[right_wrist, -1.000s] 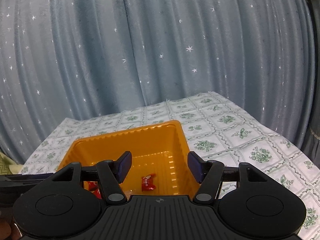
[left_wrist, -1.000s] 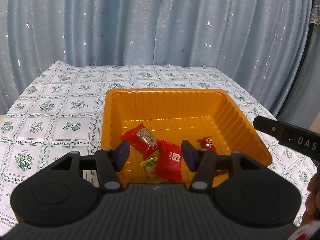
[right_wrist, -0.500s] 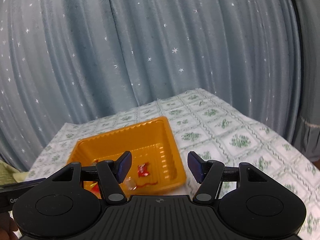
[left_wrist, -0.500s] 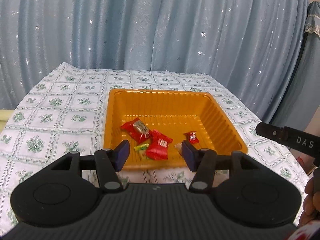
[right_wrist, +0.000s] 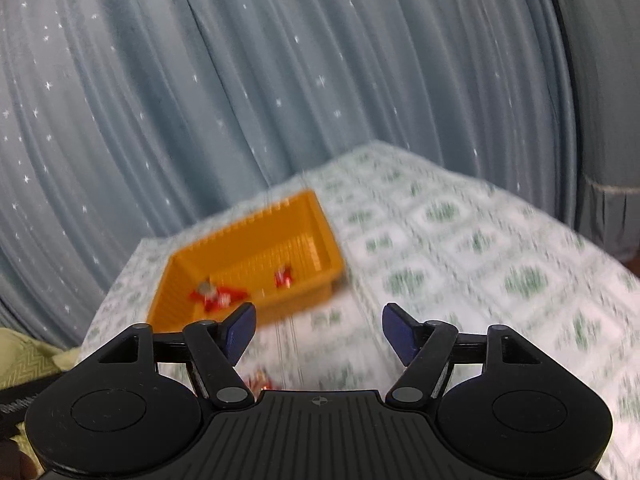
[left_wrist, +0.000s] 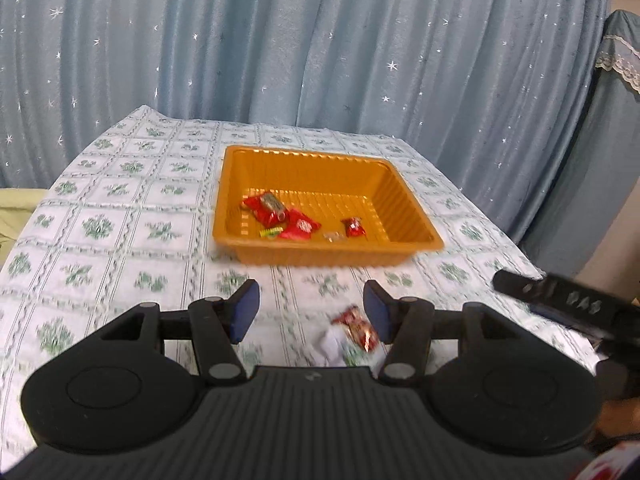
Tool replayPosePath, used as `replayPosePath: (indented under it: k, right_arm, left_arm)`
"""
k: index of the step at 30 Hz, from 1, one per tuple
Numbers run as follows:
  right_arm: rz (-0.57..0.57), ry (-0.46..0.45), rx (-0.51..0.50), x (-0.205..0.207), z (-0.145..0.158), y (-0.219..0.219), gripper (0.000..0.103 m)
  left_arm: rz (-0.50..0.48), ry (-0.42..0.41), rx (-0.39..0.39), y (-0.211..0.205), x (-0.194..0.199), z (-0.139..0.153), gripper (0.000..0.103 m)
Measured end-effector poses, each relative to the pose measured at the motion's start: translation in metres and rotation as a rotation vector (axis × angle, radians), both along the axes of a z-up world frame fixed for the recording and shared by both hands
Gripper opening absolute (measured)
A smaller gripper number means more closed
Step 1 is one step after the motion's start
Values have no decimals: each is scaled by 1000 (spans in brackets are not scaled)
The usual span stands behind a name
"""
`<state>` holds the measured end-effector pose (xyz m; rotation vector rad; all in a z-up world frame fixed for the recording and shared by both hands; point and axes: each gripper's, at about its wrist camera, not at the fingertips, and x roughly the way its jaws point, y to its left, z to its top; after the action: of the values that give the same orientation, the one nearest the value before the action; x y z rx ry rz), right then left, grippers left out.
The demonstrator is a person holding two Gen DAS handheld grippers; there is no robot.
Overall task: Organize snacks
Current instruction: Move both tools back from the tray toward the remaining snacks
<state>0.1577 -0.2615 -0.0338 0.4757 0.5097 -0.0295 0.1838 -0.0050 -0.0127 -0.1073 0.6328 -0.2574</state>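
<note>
Several snacks (left_wrist: pixel 294 222) already lie in the orange tray (left_wrist: pixel 408 196), while two wrapped ones (left_wrist: pixel 352 336) remain on the desk (left_wrist: pixel 120 240) beneath the spread, empty left claw (left_wrist: pixel 311 312); the right claw (right_wrist: pixel 319 334) is opening, empty.

Both tongs, left tongs (left_wrist: pixel 311 312) and right tongs (right_wrist: pixel 319 332), are matte black plastic with ribbed bodies, round side discs, grey pivot screws and dark blue fingertips (left_wrist: pixel 245 310).

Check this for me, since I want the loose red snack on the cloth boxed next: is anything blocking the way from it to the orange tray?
Nothing visible does. The red snack lies on the tablecloth between the open left gripper's fingers, beside a white wrapper. Only bare cloth separates it from the orange tray, whose near wall it must clear.
</note>
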Motion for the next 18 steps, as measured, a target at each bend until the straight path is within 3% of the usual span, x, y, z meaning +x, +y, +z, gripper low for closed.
replayPosePath:
  k: [9,18]
  right_arm:
    - [5,109,18,-46,-22,7,70]
    - [41,164,27,-52,-33,18,70]
  left_arm:
    - [32,46,-13,7,-52,-10,57]
    - [58,81,-1,11,-64,-21,60]
